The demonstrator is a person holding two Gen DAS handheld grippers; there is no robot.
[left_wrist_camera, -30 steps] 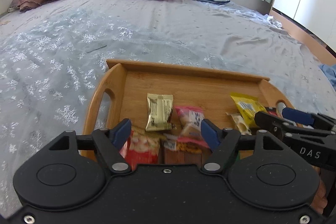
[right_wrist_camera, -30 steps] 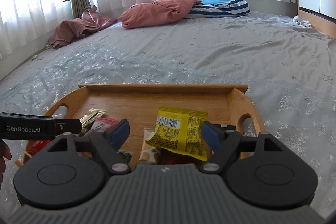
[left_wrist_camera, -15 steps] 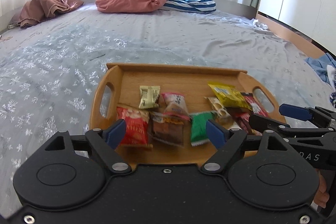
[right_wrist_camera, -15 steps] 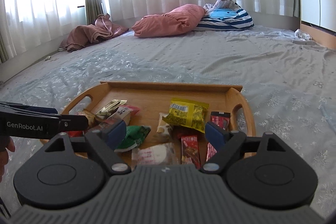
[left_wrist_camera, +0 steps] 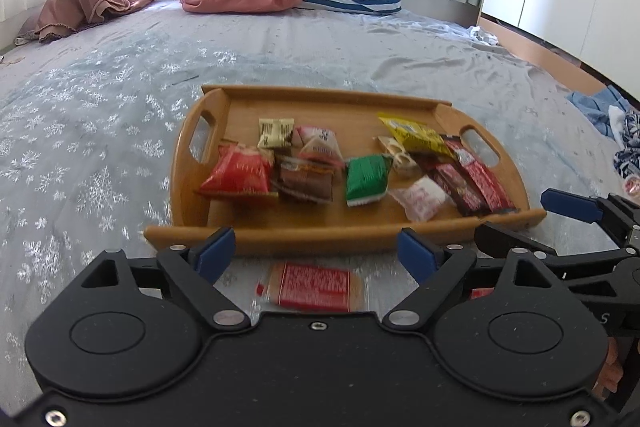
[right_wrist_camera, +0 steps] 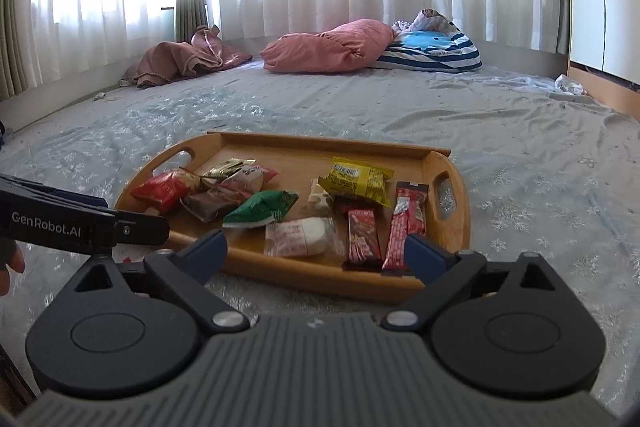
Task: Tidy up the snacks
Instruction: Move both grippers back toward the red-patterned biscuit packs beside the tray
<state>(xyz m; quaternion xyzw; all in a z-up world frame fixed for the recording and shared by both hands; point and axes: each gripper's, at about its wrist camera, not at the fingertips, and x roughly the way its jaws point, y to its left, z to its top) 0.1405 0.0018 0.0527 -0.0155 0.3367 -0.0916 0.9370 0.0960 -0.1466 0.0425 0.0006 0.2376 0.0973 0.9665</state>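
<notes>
Broadly, one bed [left_wrist_camera: 120, 107] is carrying one wooden tray [left_wrist_camera: 344, 239], with open sheet lying all round its rim. Ten snack packets are lying inside the tray: a red bag [left_wrist_camera: 236, 175], a green packet [left_wrist_camera: 366, 177], a yellow packet [left_wrist_camera: 416, 135], two red bars [right_wrist_camera: 404, 223] and others. One more red packet [left_wrist_camera: 316, 285] is lying on the sheet just before the near rim. Both grippers are pointing down at the tray: the left gripper [left_wrist_camera: 316, 255] and right gripper [right_wrist_camera: 316, 251] are opening, gripping nothing.
</notes>
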